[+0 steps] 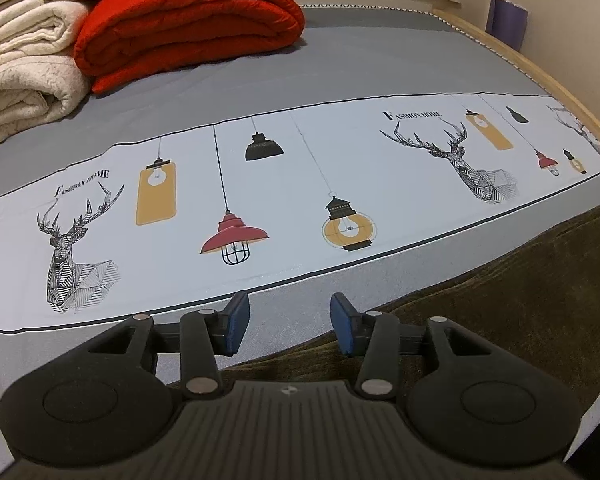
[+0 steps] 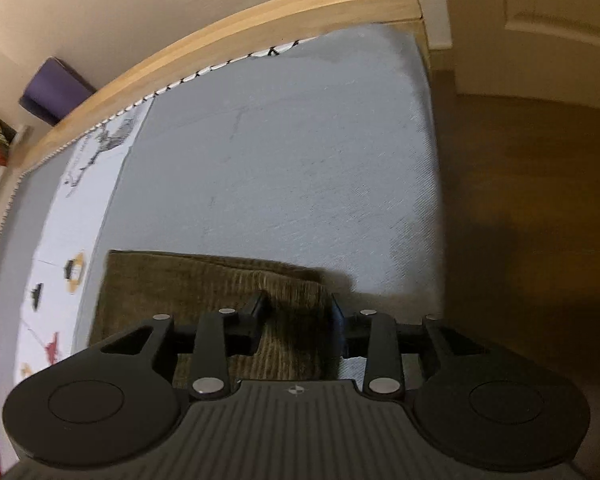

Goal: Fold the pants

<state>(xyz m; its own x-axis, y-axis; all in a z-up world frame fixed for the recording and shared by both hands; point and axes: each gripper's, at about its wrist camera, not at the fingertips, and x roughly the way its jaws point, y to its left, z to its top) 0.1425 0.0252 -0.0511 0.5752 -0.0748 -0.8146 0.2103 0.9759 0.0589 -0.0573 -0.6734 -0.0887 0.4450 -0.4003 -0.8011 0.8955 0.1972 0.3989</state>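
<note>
A: On the bed sheet [image 1: 300, 80], the olive-brown pants [image 1: 520, 300] lie at four o'clock in the left view, already a flat, squared stack.

B: And the grippers?

A: The left gripper [image 1: 290, 324] hangs with jaws wide apart, holding nothing. The right gripper [image 2: 300, 322] is spread too, straddling the pants' [image 2: 204, 284] right edge; blur hides whether a pad touches cloth.

B: Progress?

A: Judging by the tidy corners, at least one fold looks done; a final halving may remain.
</note>
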